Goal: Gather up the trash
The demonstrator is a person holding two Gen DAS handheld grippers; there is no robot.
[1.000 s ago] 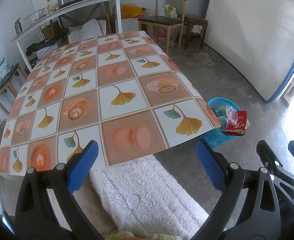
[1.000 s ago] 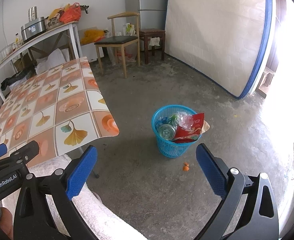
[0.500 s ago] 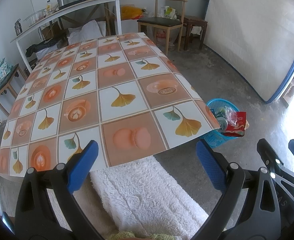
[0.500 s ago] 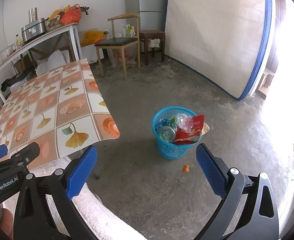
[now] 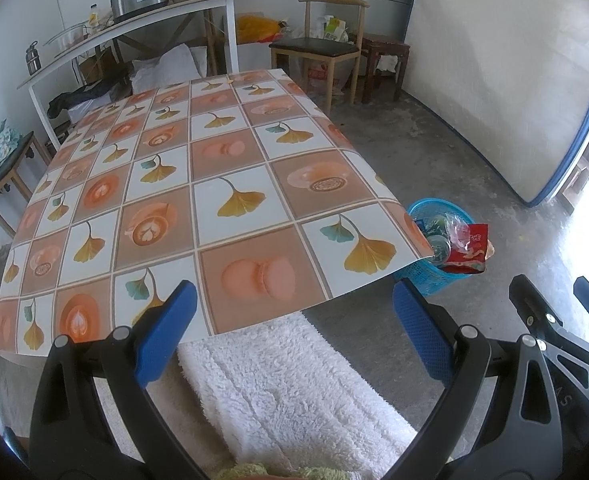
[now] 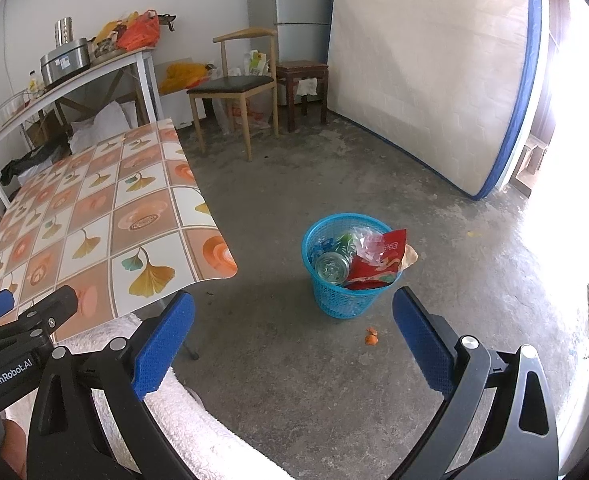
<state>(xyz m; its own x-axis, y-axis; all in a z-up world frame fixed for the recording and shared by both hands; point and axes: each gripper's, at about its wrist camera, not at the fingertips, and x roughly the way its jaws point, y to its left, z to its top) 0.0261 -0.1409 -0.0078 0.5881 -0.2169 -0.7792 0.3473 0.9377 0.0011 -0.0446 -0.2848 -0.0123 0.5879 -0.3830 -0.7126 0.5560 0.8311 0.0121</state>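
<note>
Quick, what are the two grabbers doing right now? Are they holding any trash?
Left gripper: open, holding nothing, over the table edge.
Right gripper: open, holding nothing, facing the blue trash basket.

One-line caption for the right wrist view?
Open right gripper faces a full blue basket; an orange scrap lies on the floor beside it.

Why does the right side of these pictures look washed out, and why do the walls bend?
Right wrist view: daylight from the doorway blows out that edge and puts glare on the floor. Left wrist view: the same blowout at right. Both: the fisheye lens bows the mattress and the table.
</note>
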